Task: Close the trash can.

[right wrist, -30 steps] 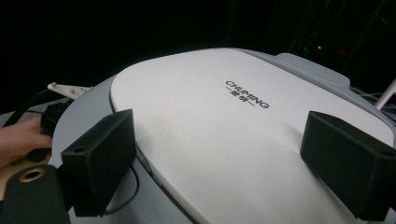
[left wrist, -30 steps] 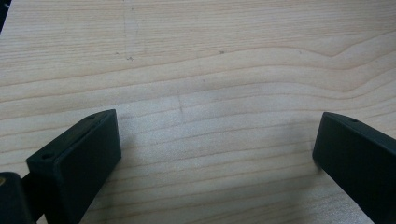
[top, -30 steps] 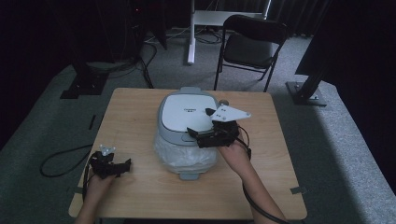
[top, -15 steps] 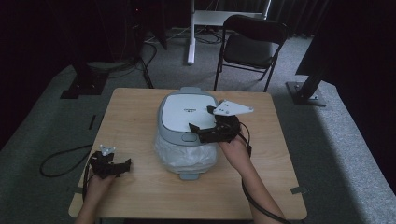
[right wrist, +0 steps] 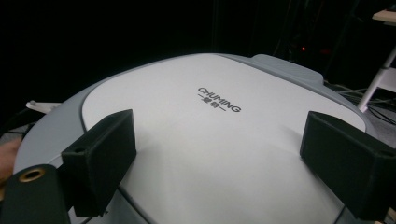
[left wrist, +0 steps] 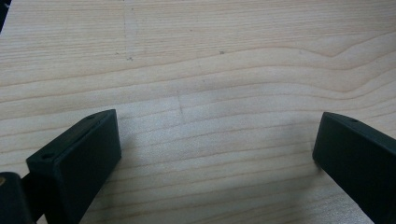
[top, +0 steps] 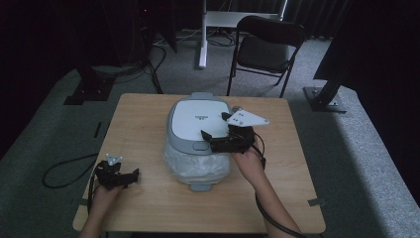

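Note:
A grey and white rice cooker point(top: 198, 119) stands mid-table, its body wrapped in clear plastic point(top: 195, 167). My right gripper point(top: 210, 140) hovers over the front right of the lid, jaws wide open with nothing between them. In the right gripper view that lid point(right wrist: 210, 135), printed CHUMING, spans the gap between the open right gripper point(right wrist: 219, 154). My left gripper point(top: 130, 176) rests low near the table's front left corner. Its own view has the left gripper point(left wrist: 215, 154) open over bare wood point(left wrist: 210, 70).
The wooden table point(top: 138, 124) has free room left and right of the cooker. A black folding chair point(top: 267, 47) and a white stand point(top: 203, 34) sit behind the table. A cable point(top: 64, 168) loops on the floor at the left.
My right gripper has slid a little left and toward the cooker's front over the lid. The left gripper has stayed put.

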